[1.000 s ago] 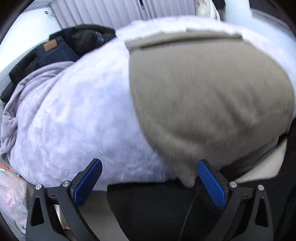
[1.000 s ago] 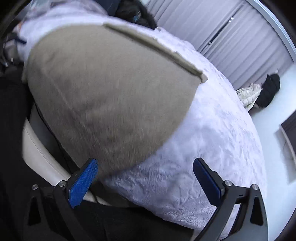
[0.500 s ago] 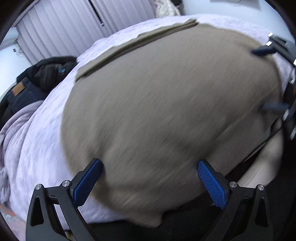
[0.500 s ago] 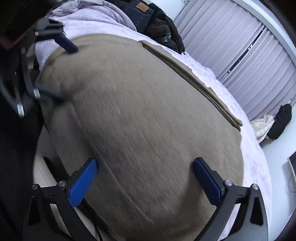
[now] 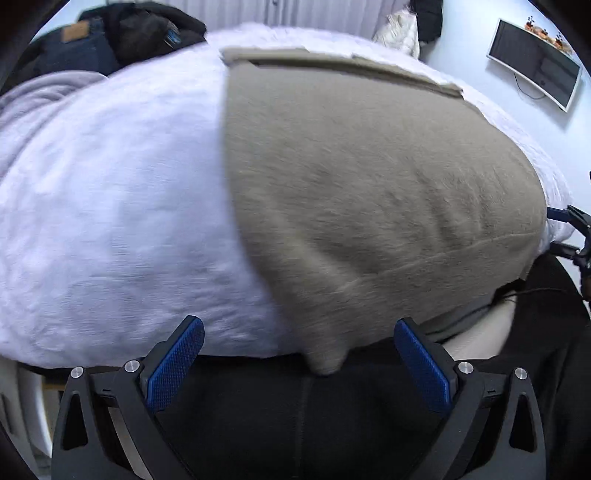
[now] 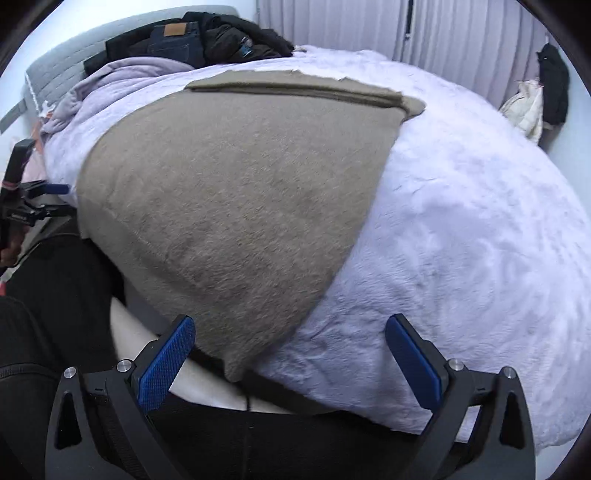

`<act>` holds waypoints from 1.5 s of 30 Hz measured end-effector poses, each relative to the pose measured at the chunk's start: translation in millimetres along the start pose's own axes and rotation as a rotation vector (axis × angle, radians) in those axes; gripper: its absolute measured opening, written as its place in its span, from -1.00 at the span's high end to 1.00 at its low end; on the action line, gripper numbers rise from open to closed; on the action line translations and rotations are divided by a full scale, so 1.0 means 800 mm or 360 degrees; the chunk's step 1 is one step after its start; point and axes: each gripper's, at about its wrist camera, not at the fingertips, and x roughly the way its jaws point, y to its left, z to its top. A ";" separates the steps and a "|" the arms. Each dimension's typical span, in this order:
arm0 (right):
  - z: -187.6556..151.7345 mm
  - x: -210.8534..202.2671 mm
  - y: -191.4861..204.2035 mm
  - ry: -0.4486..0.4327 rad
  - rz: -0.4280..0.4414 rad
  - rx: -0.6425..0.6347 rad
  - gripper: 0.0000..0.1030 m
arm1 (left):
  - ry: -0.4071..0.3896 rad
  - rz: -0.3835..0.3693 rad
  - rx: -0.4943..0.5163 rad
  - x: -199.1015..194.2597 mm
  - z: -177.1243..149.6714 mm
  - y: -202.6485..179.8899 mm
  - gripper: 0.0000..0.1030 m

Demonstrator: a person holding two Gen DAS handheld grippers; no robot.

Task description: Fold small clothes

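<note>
Spread on white fleece-covered bed [image 5: 110, 221], soft, light taupe knit garment [image 6: 240, 206] is judged best pinched at near corners; both tongs, left [image 5: 299, 363] and right [image 6: 290, 360], are seen released.

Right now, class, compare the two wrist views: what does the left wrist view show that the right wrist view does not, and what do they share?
Only the left wrist view shows the wall-mounted dark screen, and the right gripper at its right edge. Only the right wrist view shows the grey padded headboard, and the left gripper at its left edge. Both share the flat taupe fleece garment on the white plush bedcover, the dark pile of clothes with jeans, the pale vertical blinds, and open blue-padded fingers holding nothing.
</note>
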 end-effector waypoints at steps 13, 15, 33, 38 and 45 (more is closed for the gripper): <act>0.008 0.044 -0.020 -0.0018 0.0327 0.0198 -1.00 | 0.0136 -0.0154 -0.0233 0.049 0.022 -0.016 -1.00; 0.009 0.047 -0.017 -0.0010 0.0437 0.0255 -0.97 | 0.0106 -0.0147 -0.0194 0.043 0.017 -0.028 -0.95; 0.000 0.097 -0.007 0.0222 0.0557 0.0357 0.83 | 0.0143 -0.0164 -0.0209 0.064 0.023 -0.070 0.72; 0.004 0.107 -0.014 0.0278 0.0544 0.0433 0.76 | 0.0150 -0.0171 -0.0229 0.072 0.032 -0.068 0.72; 0.002 0.072 0.001 0.0123 0.0566 0.0294 0.85 | 0.0071 -0.0143 -0.0178 0.049 0.023 -0.073 0.80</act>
